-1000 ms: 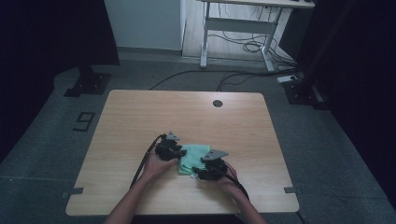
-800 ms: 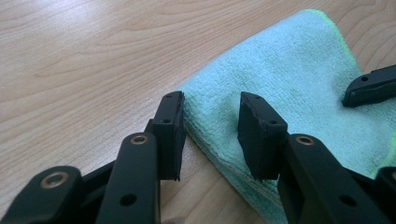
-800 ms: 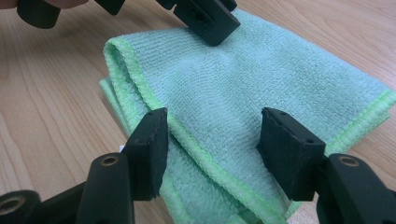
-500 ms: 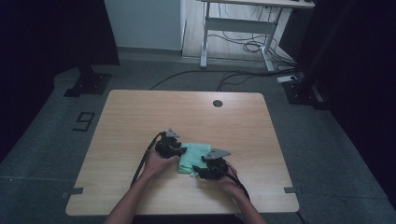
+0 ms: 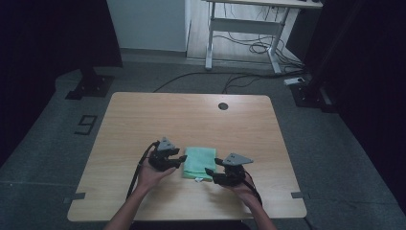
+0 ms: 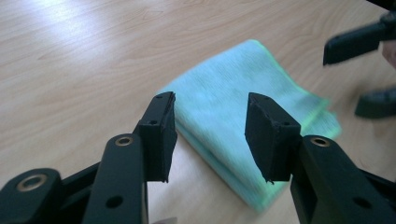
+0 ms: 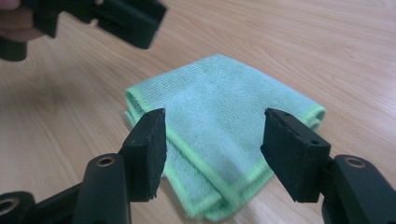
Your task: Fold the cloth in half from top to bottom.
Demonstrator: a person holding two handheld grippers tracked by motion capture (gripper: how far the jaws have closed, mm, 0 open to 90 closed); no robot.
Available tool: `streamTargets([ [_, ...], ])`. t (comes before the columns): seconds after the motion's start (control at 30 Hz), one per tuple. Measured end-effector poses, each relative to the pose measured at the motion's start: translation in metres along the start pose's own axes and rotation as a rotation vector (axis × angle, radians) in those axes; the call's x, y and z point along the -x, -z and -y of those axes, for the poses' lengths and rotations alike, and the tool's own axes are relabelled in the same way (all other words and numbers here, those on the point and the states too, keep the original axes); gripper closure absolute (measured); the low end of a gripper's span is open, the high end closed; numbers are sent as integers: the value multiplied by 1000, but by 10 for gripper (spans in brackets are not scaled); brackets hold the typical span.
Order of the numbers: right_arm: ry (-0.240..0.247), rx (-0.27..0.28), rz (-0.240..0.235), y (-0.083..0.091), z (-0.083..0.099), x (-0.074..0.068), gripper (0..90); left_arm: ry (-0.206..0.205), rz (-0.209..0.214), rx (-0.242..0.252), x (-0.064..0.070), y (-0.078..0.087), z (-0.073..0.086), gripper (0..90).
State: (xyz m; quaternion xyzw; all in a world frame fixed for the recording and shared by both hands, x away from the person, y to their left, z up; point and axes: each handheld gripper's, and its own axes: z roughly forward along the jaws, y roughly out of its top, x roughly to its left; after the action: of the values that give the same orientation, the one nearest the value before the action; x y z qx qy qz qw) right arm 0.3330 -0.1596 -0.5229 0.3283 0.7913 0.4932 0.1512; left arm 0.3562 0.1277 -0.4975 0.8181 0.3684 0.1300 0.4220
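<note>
A folded green cloth (image 5: 198, 163) lies flat on the wooden table (image 5: 191, 120), between my two grippers. My left gripper (image 5: 181, 160) is at the cloth's left edge, open and holding nothing. In the left gripper view the cloth (image 6: 233, 107) lies just beyond the open left gripper (image 6: 210, 135). My right gripper (image 5: 209, 175) stands open at the cloth's near right corner. The right gripper view shows the cloth (image 7: 219, 121) under and ahead of the open right gripper (image 7: 212, 149), with the left gripper's jaw at the top left.
A dark round hole (image 5: 222, 106) sits in the table near its far edge. Beyond the table are a white desk frame (image 5: 239, 28), cables on the floor (image 5: 239, 79) and black stand bases (image 5: 88, 86).
Both grippers have drawn slightly back from the cloth, the left one to the left and the right one toward the near edge. The cloth stays flat and folded.
</note>
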Motion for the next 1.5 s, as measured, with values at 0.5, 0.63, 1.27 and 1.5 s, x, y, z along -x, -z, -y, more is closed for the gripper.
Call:
streamTargets([
  [0.5,-37,42,71,54,36,7,397,-13,-3,9,10,33,44,487],
  [0.63,-48,27,93,62,48,11,396,9,-12,18,11,41,60,482],
  [1.27,-66,-36,112,71,67,8,366,38,-64,-30,6,45,91,460],
  [1.5,-57,-35,112,66,64,7,358,50,-67,-29,3,45,91,448],
])
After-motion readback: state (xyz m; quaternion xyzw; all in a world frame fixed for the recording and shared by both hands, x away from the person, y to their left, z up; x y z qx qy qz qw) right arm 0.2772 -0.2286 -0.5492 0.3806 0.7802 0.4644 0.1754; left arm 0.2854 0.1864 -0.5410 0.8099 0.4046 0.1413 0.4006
